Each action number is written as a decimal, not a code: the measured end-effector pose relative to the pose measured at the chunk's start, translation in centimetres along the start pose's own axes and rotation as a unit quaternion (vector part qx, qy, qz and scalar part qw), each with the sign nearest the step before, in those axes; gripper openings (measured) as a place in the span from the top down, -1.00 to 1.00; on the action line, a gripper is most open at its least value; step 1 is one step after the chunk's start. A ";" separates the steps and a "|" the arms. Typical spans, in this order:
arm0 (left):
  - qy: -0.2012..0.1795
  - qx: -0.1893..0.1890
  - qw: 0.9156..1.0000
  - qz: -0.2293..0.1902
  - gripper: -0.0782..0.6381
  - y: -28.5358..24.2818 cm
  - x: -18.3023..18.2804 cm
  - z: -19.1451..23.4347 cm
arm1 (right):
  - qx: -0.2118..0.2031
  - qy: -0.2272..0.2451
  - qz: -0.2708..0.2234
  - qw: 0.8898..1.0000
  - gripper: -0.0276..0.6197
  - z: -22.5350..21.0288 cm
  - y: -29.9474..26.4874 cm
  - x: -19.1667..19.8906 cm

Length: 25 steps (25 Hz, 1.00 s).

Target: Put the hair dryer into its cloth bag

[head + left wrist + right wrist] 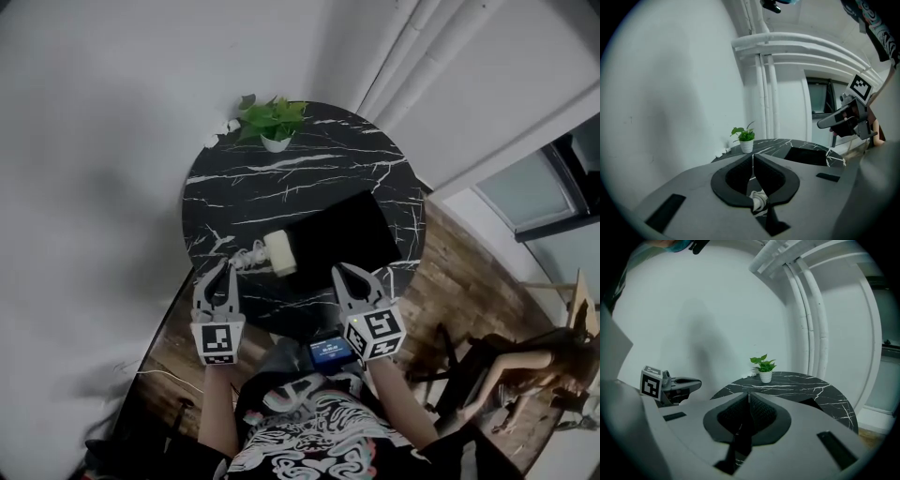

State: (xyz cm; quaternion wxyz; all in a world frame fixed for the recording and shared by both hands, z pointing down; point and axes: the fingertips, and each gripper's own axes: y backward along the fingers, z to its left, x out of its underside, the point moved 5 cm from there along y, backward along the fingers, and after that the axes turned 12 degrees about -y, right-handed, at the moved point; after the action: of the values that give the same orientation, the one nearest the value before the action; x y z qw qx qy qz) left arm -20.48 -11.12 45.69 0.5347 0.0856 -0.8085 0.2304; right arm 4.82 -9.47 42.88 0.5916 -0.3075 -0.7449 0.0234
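Note:
A cream hair dryer (pixel 279 253) lies on the round black marble table (pixel 281 178), its white cord (pixel 246 255) coiled to its left. The flat black cloth bag (pixel 342 234) lies right beside it on the right. My left gripper (pixel 223 266) hovers at the table's near edge just left of the cord, jaws shut and empty. Level with it, my right gripper (pixel 343 271) is shut and empty over the bag's near edge. In the left gripper view the closed tips (pixel 752 157) point at the table, the bag (pixel 808 154) to the right, and a bit of cord (pixel 757 199) shows below.
A small potted plant (pixel 272 122) stands at the table's far edge against the white wall. Pipes run up the wall behind the table. Wooden floor surrounds the table, and a person (pixel 534 366) sits on a chair at the right.

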 end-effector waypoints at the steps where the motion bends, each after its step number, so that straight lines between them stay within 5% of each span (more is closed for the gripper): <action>1: -0.002 -0.001 1.000 0.006 0.74 -0.1 0.3 0.1 | -0.003 -0.005 0.007 1.000 0.85 0.0 -0.2 0.2; 8: -0.035 0.035 0.997 0.064 0.70 -1.1 4.0 -0.2 | -0.042 -0.039 0.063 0.996 0.84 0.2 -3.2 2.6; 11: -0.026 0.065 0.992 0.104 0.31 -2.0 6.5 -0.7 | -0.056 -0.064 0.087 0.993 0.83 -0.1 -4.9 3.7; 18: -0.030 0.097 0.985 0.141 0.09 -4.6 9.9 -0.5 | -0.096 -0.096 0.153 0.979 0.41 -0.7 -9.4 6.4; 25: -0.029 0.145 0.975 0.166 -0.03 -6.4 12.1 -0.6 | -0.096 -0.158 0.192 0.964 0.32 -1.8 -12.0 8.5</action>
State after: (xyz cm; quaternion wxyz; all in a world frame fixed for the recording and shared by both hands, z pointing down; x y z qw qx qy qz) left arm -22.51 -15.12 58.58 0.4472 0.0333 -0.7848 0.4278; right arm 0.29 -15.67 55.59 0.4185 -0.4926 -0.7545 0.1135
